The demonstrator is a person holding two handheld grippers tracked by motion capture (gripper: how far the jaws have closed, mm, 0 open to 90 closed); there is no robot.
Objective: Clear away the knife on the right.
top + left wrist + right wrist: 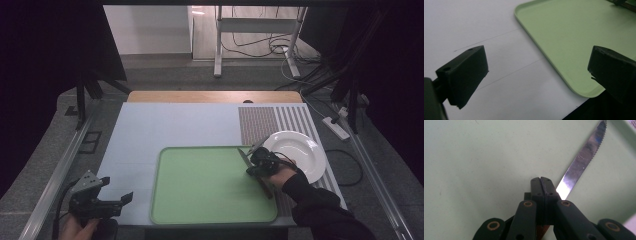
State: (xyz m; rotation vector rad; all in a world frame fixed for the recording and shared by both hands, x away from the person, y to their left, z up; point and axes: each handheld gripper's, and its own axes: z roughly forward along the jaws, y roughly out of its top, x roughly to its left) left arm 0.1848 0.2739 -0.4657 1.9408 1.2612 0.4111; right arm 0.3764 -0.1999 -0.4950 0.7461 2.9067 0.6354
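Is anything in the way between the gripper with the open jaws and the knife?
Nothing visible. The left gripper hangs open off the near left corner of the green tray. The knife lies at the tray's right edge under the shut right gripper, with bare tray between.

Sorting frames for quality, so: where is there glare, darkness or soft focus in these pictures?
High view: dim overall, black at both side edges, with the white plate as the brightest spot. Right gripper view: the serrated knife blade carries a bright glint, and the near linkage of the right hand-held gripper looks soft. Left gripper view: evenly lit green tray, near jaws slightly blurred.
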